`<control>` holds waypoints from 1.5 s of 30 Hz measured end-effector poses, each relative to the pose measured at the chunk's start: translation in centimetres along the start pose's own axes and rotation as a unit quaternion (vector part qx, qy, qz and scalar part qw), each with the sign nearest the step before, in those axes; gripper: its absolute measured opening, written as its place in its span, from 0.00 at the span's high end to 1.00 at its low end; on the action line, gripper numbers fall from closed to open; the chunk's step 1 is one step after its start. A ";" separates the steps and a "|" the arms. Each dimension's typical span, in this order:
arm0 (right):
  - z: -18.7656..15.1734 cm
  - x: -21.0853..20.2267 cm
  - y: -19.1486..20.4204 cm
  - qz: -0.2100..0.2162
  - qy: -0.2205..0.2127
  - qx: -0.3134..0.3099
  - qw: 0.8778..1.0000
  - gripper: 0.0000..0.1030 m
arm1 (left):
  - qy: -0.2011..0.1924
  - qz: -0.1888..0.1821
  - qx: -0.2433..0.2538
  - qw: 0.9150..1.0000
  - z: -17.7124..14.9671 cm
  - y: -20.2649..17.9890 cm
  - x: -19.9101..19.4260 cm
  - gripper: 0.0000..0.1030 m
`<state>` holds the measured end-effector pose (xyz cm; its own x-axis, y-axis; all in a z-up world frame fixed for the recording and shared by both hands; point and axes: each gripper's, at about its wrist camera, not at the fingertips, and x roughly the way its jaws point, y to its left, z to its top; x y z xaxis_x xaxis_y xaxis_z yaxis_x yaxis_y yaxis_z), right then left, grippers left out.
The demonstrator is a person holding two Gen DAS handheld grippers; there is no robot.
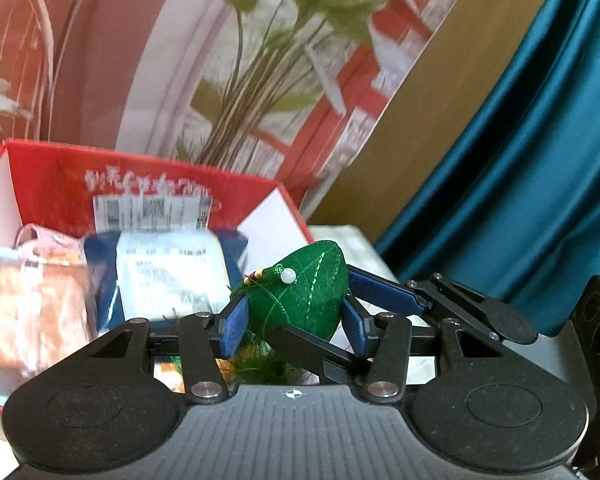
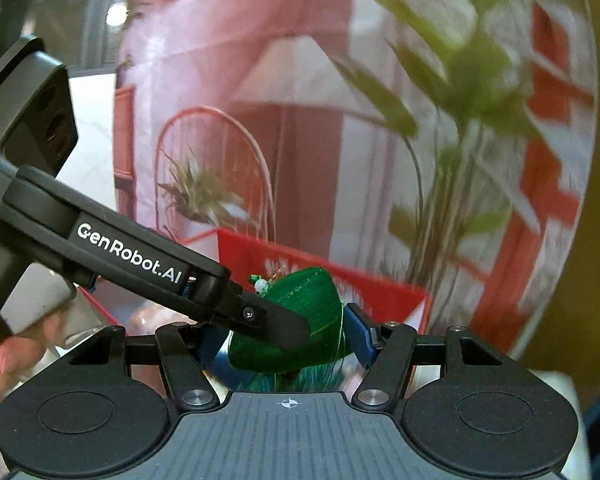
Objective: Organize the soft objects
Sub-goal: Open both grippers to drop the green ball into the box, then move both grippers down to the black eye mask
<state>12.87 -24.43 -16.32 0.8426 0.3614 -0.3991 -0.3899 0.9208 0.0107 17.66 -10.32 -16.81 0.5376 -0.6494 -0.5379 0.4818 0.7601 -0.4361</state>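
While one red box (image 1: 40, 176) waits, left gripper (image 1: 296, 320) and right gripper (image 2: 288, 340) both clamp one green sachet (image 1: 304, 292)

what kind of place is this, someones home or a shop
Probably a home corner staged for tidying, though not certain: a teal curtain, a printed backdrop of an interior, and a red box of soft packets.

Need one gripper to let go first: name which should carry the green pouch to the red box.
Left, probably. The left gripper clamps the green embroidered fabric pouch with the red cardboard box directly ahead; the right gripper sees only its rim.
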 end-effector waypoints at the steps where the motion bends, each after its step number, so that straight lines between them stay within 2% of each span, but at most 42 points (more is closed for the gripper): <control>1: -0.4 0.1 -0.1 -0.001 0.005 0.010 1.000 0.43 | 0.004 0.001 0.000 1.000 -0.1 0.1 0.3 0.49; 8: -2.0 0.5 -0.6 -0.012 0.023 0.046 0.999 0.42 | 0.022 0.004 0.004 1.000 -0.7 0.2 1.7 0.49; 14: -2.2 0.3 -0.6 -0.023 0.026 0.056 0.998 0.41 | 0.015 0.019 0.017 1.000 -0.9 -0.2 1.2 0.49; 17: -2.1 0.0 -0.3 -0.035 0.025 0.051 0.998 0.34 | 0.008 0.038 0.021 0.999 -0.9 -0.1 0.5 0.47; 19: -2.2 -0.2 -0.1 -0.041 0.024 0.051 0.998 0.28 | 0.000 0.051 0.023 0.998 -0.9 0.0 -0.1 0.43; 22: -2.3 -0.8 0.3 -0.049 0.020 0.051 0.997 0.17 | -0.011 0.075 0.032 0.997 -1.1 0.0 -1.4 0.31; 24: -2.3 -1.2 0.6 -0.052 0.018 0.051 0.997 0.10 | -0.019 0.092 0.044 0.995 -1.4 0.0 -2.4 0.17; 27: -2.6 -1.9 1.1 -0.050 0.014 0.057 0.997 0.01 | -0.030 0.120 0.057 0.991 -2.0 0.0 -3.8 0.10; 35: -3.4 -3.1 2.3 -0.057 0.019 0.072 0.996 0.00 | -0.032 0.189 0.039 0.981 -4.1 0.7 -7.3 0.01; 45: -4.6 -4.2 4.5 -0.058 0.031 0.072 0.995 0.00 | -0.034 0.224 0.018 0.974 -6.8 1.5 -10.5 0.00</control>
<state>5.83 -22.47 -18.77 0.8527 0.2449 -0.4615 -0.2292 0.9691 0.0907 8.09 -2.15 -16.72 0.7429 -0.2545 -0.6192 0.2127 0.9667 -0.1421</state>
